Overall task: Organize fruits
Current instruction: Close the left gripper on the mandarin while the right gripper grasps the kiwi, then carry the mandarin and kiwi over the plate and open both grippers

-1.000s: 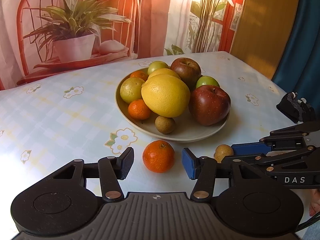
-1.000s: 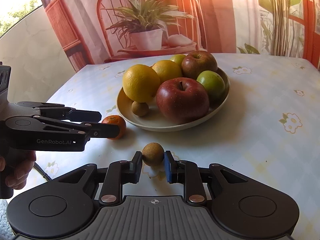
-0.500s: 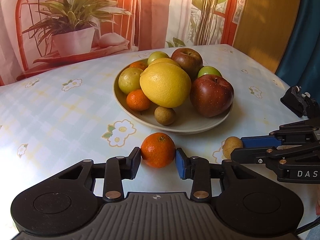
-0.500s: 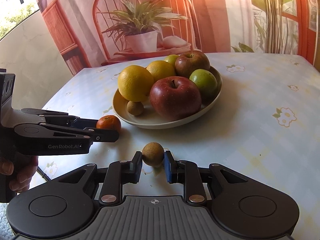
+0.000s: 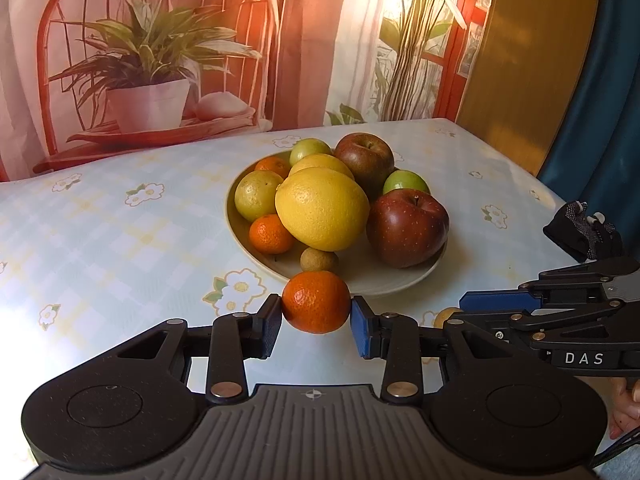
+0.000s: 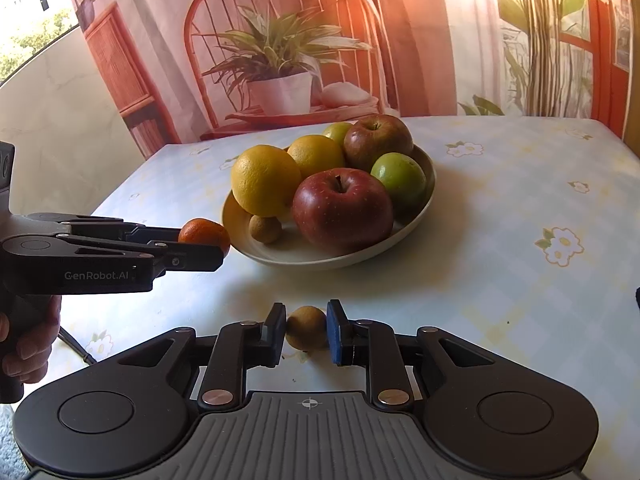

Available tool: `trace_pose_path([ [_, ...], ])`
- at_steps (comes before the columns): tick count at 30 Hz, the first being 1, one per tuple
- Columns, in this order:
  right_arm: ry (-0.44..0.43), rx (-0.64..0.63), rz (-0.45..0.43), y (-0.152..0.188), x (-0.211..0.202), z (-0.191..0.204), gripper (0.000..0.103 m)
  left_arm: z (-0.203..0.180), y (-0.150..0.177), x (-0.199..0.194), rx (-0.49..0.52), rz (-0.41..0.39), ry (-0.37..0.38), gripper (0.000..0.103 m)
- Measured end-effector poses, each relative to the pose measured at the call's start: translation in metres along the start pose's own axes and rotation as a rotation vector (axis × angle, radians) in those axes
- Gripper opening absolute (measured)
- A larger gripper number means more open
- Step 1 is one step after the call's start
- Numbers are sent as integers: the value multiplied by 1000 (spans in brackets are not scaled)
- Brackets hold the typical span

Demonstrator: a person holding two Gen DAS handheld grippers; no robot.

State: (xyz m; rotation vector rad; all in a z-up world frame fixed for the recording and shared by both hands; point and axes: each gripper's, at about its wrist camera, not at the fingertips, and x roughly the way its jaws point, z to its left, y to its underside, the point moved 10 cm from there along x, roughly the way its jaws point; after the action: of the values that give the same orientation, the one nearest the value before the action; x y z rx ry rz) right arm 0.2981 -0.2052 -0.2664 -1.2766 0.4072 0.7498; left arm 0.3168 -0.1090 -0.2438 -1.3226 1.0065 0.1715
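My left gripper (image 5: 316,320) is shut on a small orange mandarin (image 5: 316,302) and holds it above the table, just in front of the beige fruit bowl (image 5: 400,280). The mandarin also shows in the right wrist view (image 6: 204,234), level with the bowl's rim (image 6: 320,262). My right gripper (image 6: 306,332) is shut on a small brown round fruit (image 6: 306,328) low over the table; only a sliver of that fruit (image 5: 446,315) shows in the left wrist view. The bowl holds a big yellow citrus (image 5: 322,208), red apples (image 5: 406,226), green fruits, a mandarin and a small brown fruit (image 5: 319,259).
The table wears a pale checked cloth with flower prints (image 5: 236,286). A printed backdrop with a chair and potted plant (image 5: 148,80) hangs behind. A black glove (image 5: 582,232) lies at the table's right edge. A yellow wall and blue curtain stand at the right.
My left gripper closed on the mandarin and lifted it off the table toward the bowl. My right gripper stayed shut on the small brown fruit, barely moving.
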Motion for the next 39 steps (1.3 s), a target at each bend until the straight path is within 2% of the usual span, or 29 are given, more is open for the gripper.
trace_pose_path([
  [10, -34, 17, 31, 8, 8, 4, 24, -5, -4, 0, 13, -9, 8, 39],
  [27, 3, 57, -26, -2, -3, -19, 24, -26, -18, 21, 25, 2, 48, 39],
  [39, 13, 78, -37, -2, -4, -28, 24, -28, -18, 33, 16, 27, 41, 40],
])
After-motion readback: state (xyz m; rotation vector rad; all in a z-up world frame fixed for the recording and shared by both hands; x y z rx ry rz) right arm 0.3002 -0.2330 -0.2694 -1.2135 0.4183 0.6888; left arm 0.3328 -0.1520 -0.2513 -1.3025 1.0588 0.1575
